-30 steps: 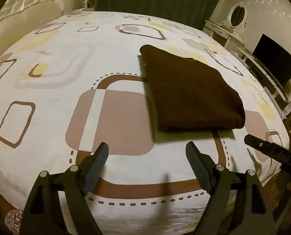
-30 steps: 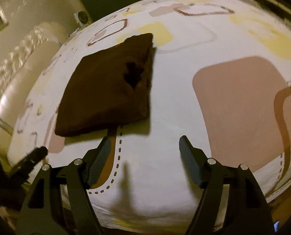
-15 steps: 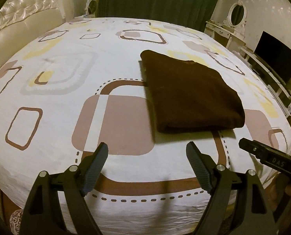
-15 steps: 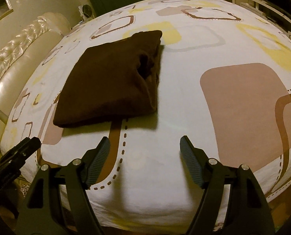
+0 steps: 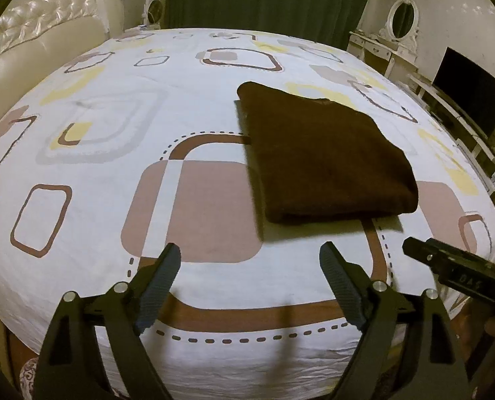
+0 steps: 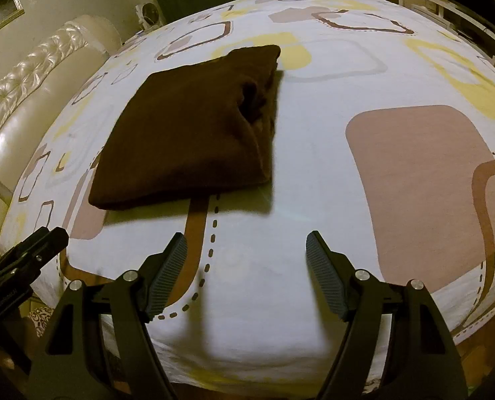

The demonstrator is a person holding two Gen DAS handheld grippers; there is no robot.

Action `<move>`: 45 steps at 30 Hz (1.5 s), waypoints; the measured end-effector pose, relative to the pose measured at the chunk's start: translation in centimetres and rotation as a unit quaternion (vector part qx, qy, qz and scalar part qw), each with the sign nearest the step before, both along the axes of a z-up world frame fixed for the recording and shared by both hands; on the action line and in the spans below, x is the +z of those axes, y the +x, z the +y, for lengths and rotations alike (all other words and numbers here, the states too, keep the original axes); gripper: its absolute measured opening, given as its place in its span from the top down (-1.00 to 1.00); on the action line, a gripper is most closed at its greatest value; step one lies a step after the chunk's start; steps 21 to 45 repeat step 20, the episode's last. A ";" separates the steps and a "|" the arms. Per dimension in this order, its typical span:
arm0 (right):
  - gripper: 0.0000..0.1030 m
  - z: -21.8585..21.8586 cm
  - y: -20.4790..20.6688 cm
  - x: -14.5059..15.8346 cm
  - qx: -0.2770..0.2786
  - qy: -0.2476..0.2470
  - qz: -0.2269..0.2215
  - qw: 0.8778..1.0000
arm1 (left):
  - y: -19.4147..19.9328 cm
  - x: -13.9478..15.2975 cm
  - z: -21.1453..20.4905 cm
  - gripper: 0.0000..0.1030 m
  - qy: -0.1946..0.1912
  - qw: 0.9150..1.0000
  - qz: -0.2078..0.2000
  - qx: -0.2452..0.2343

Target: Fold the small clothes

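Both views have drawn back slightly, my left gripper (image 5: 249,268) opening and right gripper (image 6: 246,255) agape, both empty, leaving the folded brown garment (image 5: 327,160) flat on the patterned bedsheet (image 5: 114,153)—fold seemingly complete.

Dark brown folded garment (image 5: 327,156) on a white bedsheet (image 5: 121,126) (brown, yellow squares).

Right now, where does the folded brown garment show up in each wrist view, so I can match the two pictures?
Left wrist: folded brown garment right of centre, beyond the open jaws.
Right wrist: it lies left of centre, its layered edge facing right.
Shared landmark: the padded headboard, at the left in both.
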State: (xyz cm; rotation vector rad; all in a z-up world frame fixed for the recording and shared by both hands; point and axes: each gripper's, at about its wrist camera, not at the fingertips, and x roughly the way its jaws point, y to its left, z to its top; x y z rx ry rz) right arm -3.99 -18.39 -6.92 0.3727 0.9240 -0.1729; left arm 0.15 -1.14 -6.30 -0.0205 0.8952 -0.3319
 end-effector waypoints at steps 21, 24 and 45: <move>-0.60 -3.1 2.5 2.6 -0.009 0.022 -0.037 0.999 | 8.9 3.5 6.2 -0.79 0.038 0.995 -0.060 0.071; -0.60 -3.1 2.5 2.6 -0.009 0.022 -0.037 0.999 | 8.9 3.5 6.2 -0.79 0.038 0.995 -0.060 0.071; -0.60 -3.1 2.5 2.6 -0.009 0.022 -0.037 0.999 | 8.9 3.5 6.2 -0.79 0.038 0.995 -0.060 0.071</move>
